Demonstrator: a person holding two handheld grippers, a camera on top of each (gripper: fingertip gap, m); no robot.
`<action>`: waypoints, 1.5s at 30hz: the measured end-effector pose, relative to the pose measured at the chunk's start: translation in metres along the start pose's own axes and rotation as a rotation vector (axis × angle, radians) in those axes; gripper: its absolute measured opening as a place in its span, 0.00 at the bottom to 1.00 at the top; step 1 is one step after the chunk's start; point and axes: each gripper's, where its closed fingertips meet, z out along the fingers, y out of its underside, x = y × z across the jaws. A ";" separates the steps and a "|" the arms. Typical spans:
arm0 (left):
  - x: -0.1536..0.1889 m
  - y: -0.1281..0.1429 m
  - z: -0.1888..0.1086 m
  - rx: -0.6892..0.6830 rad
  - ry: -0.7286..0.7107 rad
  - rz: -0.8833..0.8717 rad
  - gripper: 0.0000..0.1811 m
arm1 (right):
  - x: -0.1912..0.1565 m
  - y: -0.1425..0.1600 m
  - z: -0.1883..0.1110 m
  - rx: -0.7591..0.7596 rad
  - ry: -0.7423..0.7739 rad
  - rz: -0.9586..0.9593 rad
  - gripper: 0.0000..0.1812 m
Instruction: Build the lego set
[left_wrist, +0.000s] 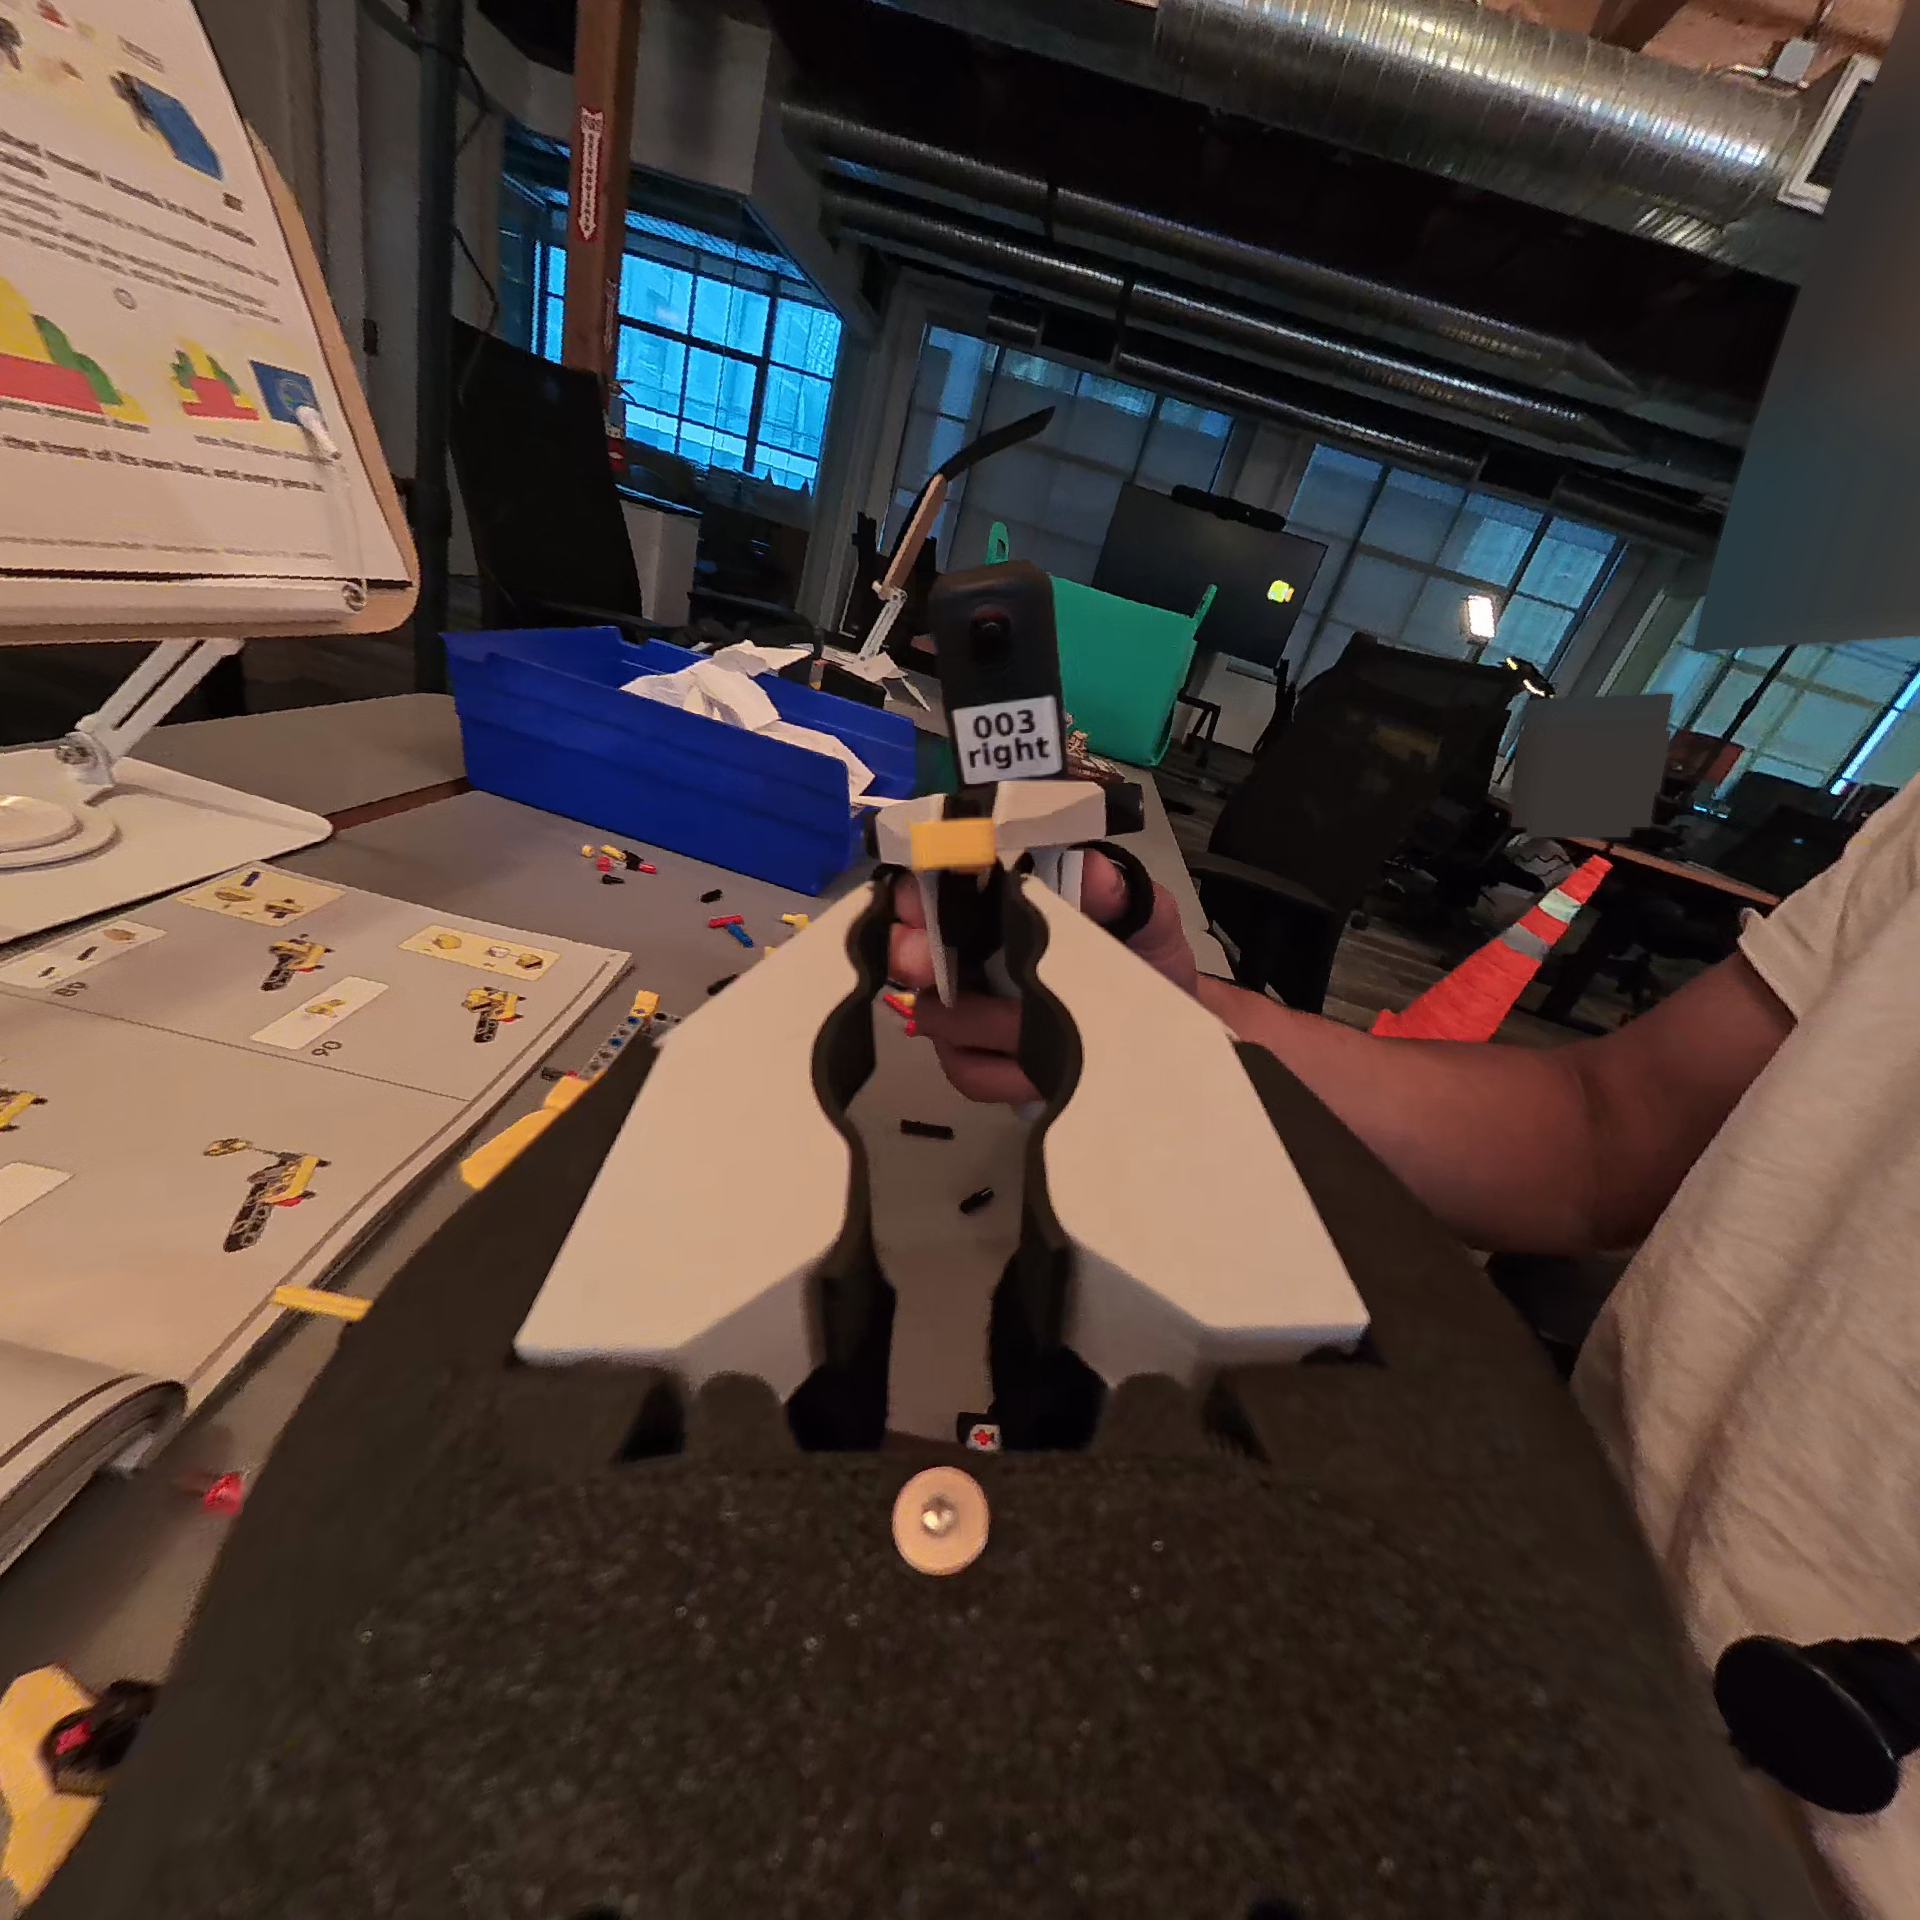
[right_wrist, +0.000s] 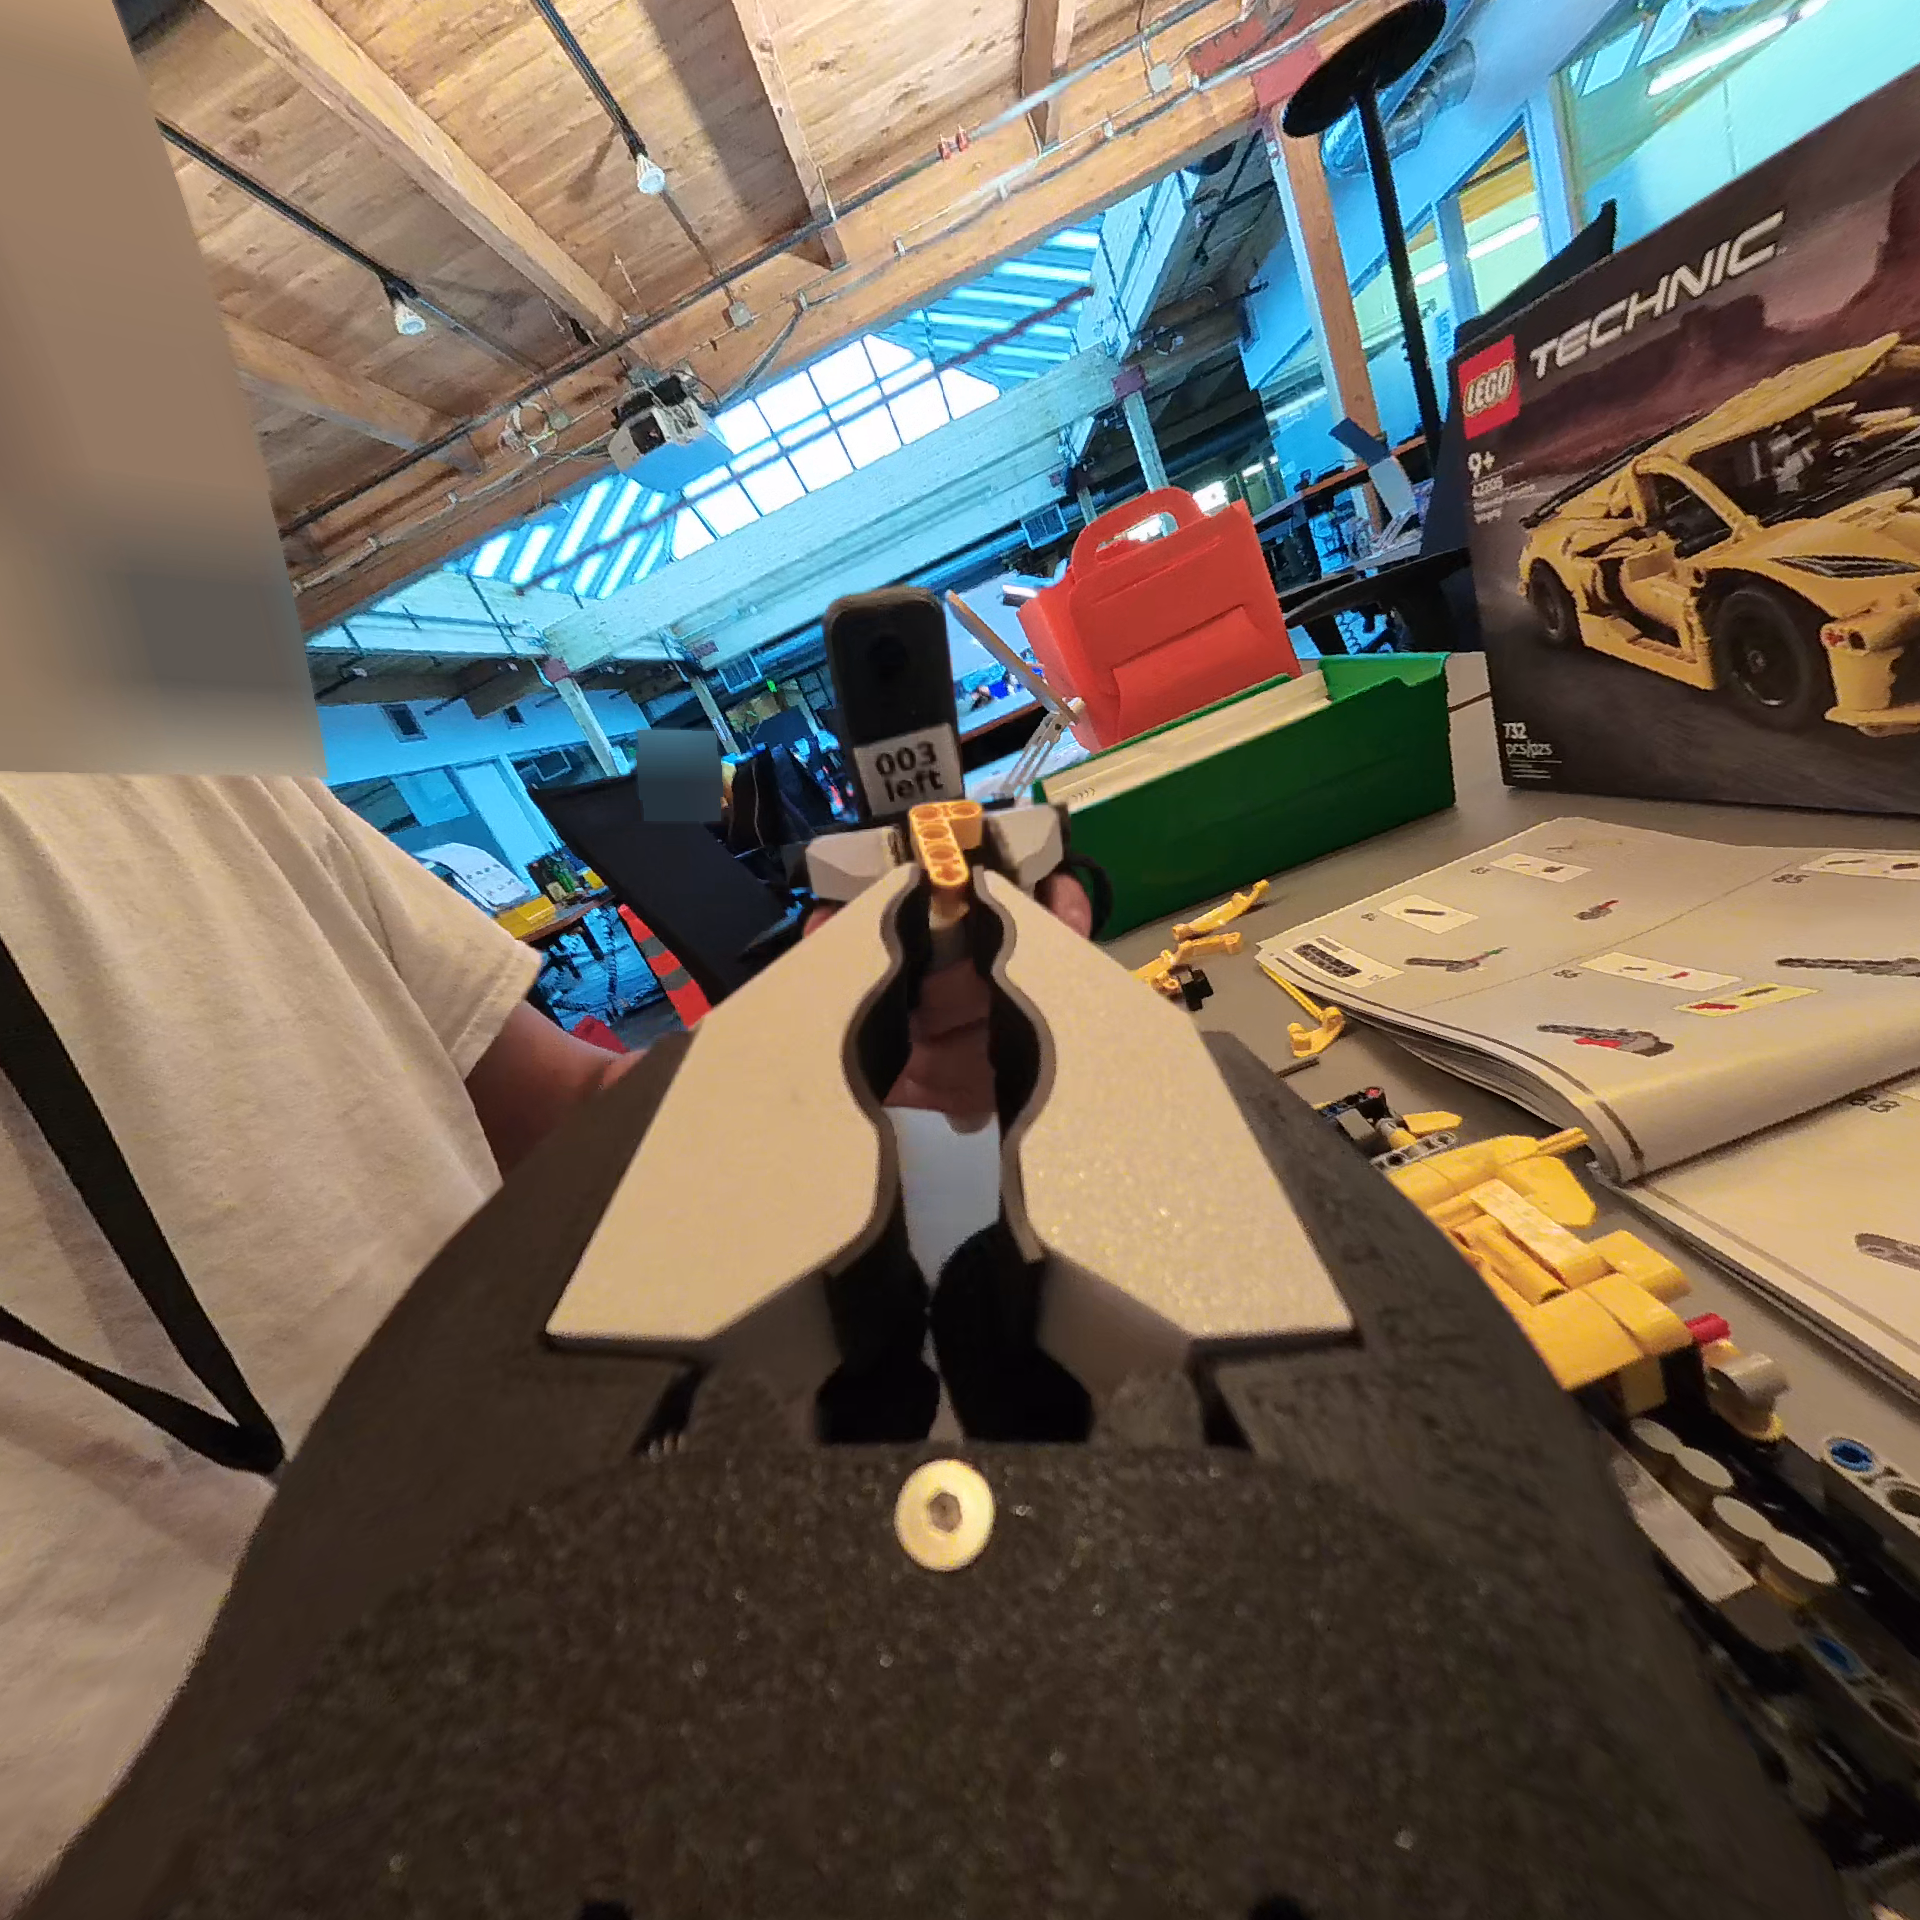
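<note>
I have both claws raised off the counter, pointed tip to tip at each other. Left claw (left_wrist: 951, 883) is pinched narrow on a yellow L-shaped beam (left_wrist: 953, 844); in the right wrist view the same beam (right_wrist: 943, 844) shows its pin holes, long leg running down between the tips. Right claw (right_wrist: 943, 883) is also closed to a narrow gap at that piece. I can't tell which claw really carries it, or whether both do.

Near, on my right-side view: the part-built yellow model (right_wrist: 1538, 1262) lies on the grey counter (right_wrist: 1382, 1049), just beside the open instruction booklet (right_wrist: 1621, 997). Loose yellow curved parts (right_wrist: 1210, 935) sit between the booklet and a green bin (right_wrist: 1257, 810).

Left-side view: the booklet (left_wrist: 270, 1049) is open flat, small red, yellow and black pins (left_wrist: 623, 860) scattered past it, a few black pins (left_wrist: 925, 1129) right under the claw. Blue bin (left_wrist: 665, 738) with crumpled white paper (left_wrist: 748, 696) behind those.

Far: set box (right_wrist: 1704, 540) standing at the counter's back edge, red bag (right_wrist: 1153, 623) behind the green bin, orange cone (left_wrist: 1496, 956) on the floor.
</note>
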 end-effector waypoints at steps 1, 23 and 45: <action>-0.001 -0.001 -0.001 0.002 -0.003 -0.001 0.13 | 0.002 0.002 -0.001 -0.026 0.017 -0.013 0.03; 0.010 0.033 0.010 -0.186 0.044 0.057 0.12 | -0.001 0.031 -0.006 -0.269 0.026 -0.109 0.03; 0.013 0.017 0.002 -0.104 0.084 0.023 0.04 | -0.005 0.002 -0.015 -0.104 -0.001 -0.075 0.08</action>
